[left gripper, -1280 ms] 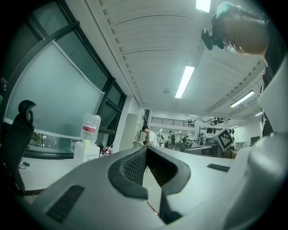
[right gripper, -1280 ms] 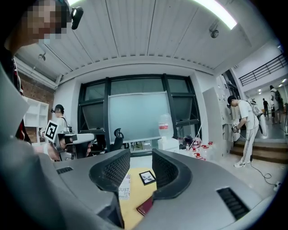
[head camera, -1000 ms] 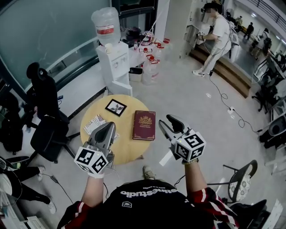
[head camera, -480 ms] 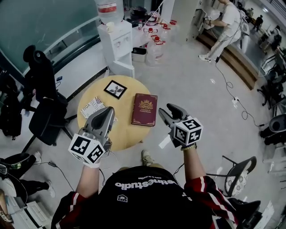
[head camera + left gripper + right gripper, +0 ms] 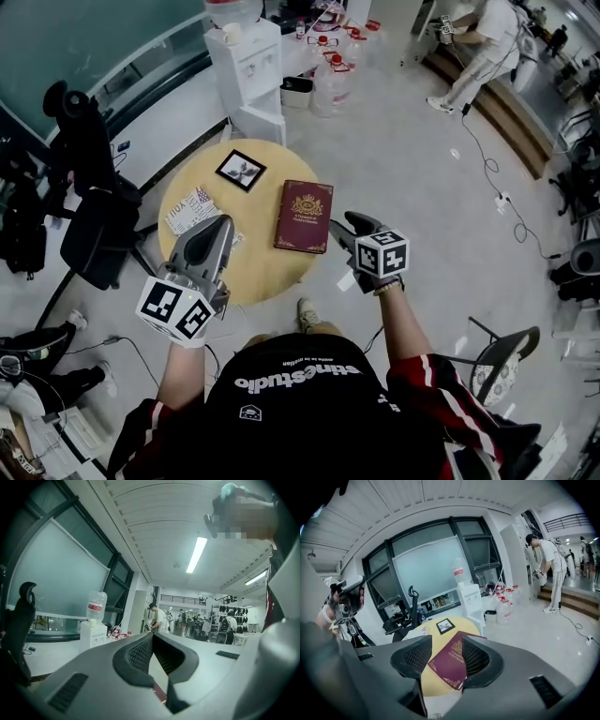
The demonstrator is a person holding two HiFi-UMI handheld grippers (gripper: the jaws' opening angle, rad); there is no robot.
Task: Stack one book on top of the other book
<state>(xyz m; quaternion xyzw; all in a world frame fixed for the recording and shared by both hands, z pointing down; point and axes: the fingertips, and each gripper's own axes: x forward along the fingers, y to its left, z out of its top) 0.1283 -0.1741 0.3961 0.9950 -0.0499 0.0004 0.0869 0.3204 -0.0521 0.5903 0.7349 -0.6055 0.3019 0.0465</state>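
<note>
A maroon book [image 5: 303, 217] with a gold crest lies flat on the round yellow table [image 5: 262, 272], right of centre. A small black-bordered book [image 5: 241, 170] lies at the far side and a white printed booklet [image 5: 192, 208] at the left. My right gripper [image 5: 349, 231] hovers just off the table's near right edge, open; its jaws have just been opening and nothing is between them. The right gripper view shows the maroon book [image 5: 452, 665] through the gap of the right gripper [image 5: 446, 644]. My left gripper [image 5: 222, 228] is held over the table's near left, shut and empty, as the left gripper [image 5: 152, 635] view confirms.
A white water dispenser [image 5: 246, 56] and several water jugs [image 5: 330, 77] stand beyond the table. A black office chair [image 5: 89, 216] is at the table's left, another chair [image 5: 506, 366] at the right. A person [image 5: 489, 37] stands far back right. A shoe [image 5: 309, 314] sits under the near edge.
My right gripper has sunk toward the table's near right edge, tilted downward, with its jaws a little wider. The left gripper has shifted only slightly. The books lie as before.
</note>
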